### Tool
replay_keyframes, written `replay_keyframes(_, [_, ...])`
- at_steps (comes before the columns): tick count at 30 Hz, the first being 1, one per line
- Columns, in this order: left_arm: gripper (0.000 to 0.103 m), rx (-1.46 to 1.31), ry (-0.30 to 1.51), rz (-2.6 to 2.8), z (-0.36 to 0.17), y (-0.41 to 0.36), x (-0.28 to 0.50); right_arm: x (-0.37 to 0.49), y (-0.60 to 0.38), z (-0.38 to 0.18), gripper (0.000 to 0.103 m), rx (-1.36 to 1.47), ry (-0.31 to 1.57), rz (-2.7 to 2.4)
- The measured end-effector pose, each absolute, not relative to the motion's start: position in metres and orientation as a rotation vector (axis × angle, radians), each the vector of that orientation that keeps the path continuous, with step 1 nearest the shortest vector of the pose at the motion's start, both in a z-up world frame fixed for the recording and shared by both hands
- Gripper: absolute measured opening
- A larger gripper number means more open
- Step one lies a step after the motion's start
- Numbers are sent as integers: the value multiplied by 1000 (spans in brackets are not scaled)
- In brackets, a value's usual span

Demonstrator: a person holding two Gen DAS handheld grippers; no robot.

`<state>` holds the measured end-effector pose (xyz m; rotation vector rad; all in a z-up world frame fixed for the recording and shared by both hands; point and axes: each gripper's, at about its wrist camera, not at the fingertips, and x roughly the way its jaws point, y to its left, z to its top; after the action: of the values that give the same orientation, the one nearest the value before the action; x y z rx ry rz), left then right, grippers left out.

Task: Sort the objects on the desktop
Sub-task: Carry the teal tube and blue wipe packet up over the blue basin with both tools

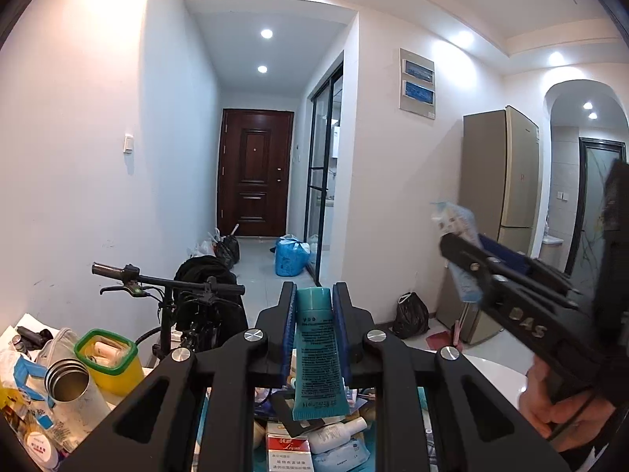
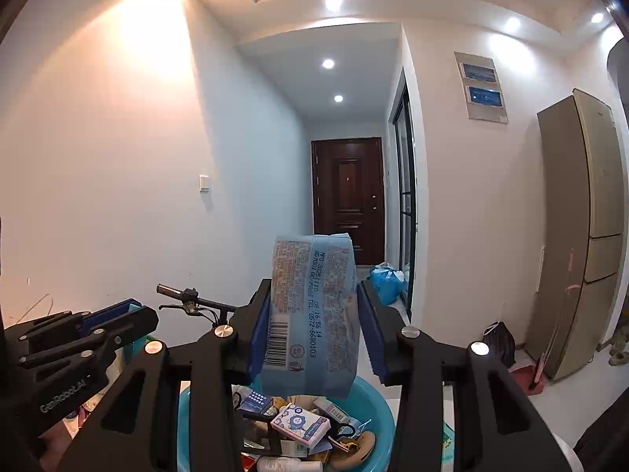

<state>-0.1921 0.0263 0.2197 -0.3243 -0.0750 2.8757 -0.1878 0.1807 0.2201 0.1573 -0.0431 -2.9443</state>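
Fingers (image 1: 289,322) of the left gripper (image 1: 314,322) pinch a teal tube (image 1: 317,354) upright between them — the right gripper (image 2: 314,326) likewise clamps a blue wipes pack (image 2: 312,314) — above a cluttered teal basin (image 2: 377,405).

left claw (image 1: 314,306) clamping teal tube (image 1: 317,354)

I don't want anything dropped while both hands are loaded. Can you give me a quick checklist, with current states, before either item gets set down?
1. Left gripper jaws clamped on the teal plastic tube: ok.
2. Right gripper jaws pressing the pale blue printed tissue pack: ok.
3. Tube sits straight between the pads: ok.
4. Teal plastic basin below the pack has free room: not ok, it is heaped.
5. Yellow bin with green rim has room: cannot tell.
6. Grippers apart from each other: ok.
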Motion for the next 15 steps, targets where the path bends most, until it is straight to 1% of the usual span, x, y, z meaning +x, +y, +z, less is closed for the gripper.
replay_keyframes(6, [20, -390, -91, 2878, 205, 28, -223, -216, 178, 206, 41, 255, 0, -2983])
replay_keyframes(15, [20, -608, -100, 2933, 159, 21, -292, -263, 177, 179, 41, 480, -6, -2934])
